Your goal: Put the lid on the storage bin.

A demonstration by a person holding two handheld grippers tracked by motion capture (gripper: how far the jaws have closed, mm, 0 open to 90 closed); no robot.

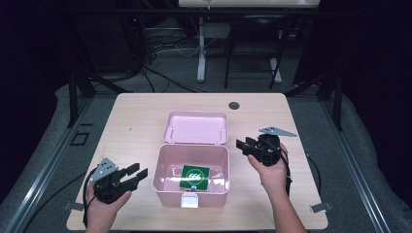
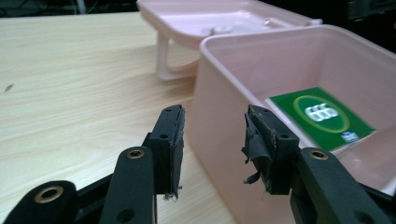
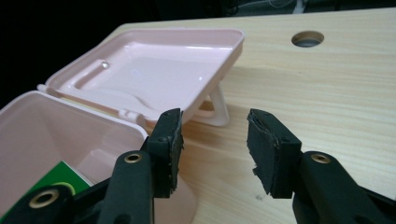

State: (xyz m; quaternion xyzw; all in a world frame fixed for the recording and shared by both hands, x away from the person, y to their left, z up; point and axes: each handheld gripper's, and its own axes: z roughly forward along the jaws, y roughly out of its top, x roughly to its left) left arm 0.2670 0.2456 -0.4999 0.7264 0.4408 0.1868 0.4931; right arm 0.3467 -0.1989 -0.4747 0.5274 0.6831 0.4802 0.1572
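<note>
A pink plastic box (image 1: 160, 175) stands open in the middle of the table, its lid (image 1: 196, 127) folded back flat behind it. A green card with a white logo (image 1: 195, 177) lies on the box floor. My left gripper (image 1: 137, 174) is held open just left of the box, pointing at its left wall, nothing between its jaws. My right gripper (image 1: 245, 144) is open to the right of the box's back corner, also empty. The left gripper view has the box wall (image 2: 219, 140) and green card (image 2: 322, 116) close ahead. In the right gripper view the lid (image 3: 154, 70) lies ahead.
The light wooden table (image 1: 136, 121) has a round cable hole (image 1: 234, 105) near its far edge. Bare tabletop lies on both sides of the box. Beyond the table are a dark floor, cables and table legs.
</note>
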